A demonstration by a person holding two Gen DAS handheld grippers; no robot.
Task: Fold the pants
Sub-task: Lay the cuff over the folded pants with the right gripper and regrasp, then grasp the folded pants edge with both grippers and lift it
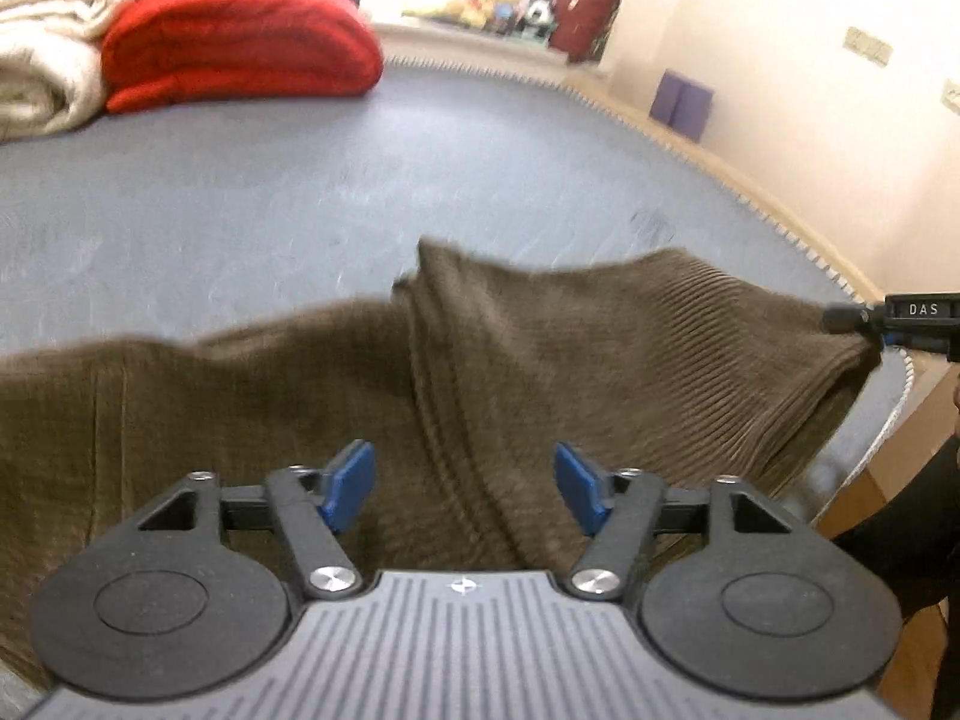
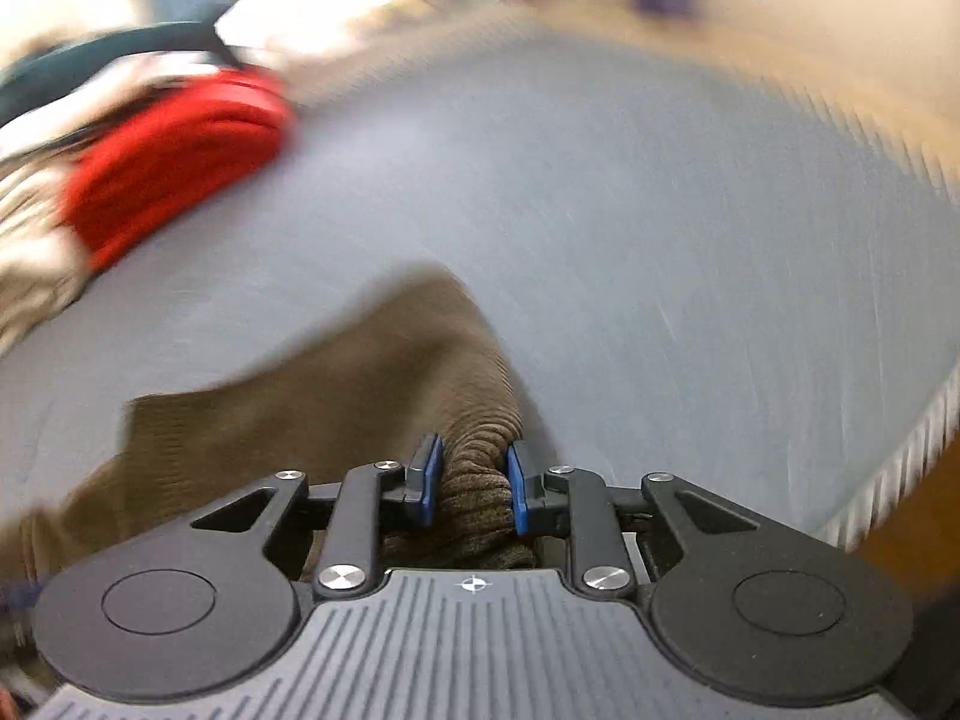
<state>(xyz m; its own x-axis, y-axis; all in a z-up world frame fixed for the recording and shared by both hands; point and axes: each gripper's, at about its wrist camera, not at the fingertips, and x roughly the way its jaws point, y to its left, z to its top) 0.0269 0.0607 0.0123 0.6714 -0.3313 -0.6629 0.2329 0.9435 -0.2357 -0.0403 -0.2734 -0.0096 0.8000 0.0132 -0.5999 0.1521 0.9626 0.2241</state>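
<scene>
Brown corduroy pants (image 1: pixel 540 360) lie bunched on a grey-blue bed surface (image 1: pixel 360 192). My left gripper (image 1: pixel 465 486) is open, its blue pads apart just above the cloth, holding nothing. My right gripper (image 2: pixel 468 483) is shut on a bunched corner of the pants (image 2: pixel 372 396) and lifts it off the bed. In the left wrist view the right gripper (image 1: pixel 852 319) shows at the far right edge, pinching that raised corner. The right wrist view is motion-blurred.
A folded red blanket (image 1: pixel 240 42) and a cream blanket (image 1: pixel 42 42) sit at the far left of the bed. The bed's fringed edge (image 1: pixel 780 228) runs along the right, with a wall and a purple object (image 1: pixel 681 103) beyond. A dark sleeve (image 1: pixel 900 552) is at lower right.
</scene>
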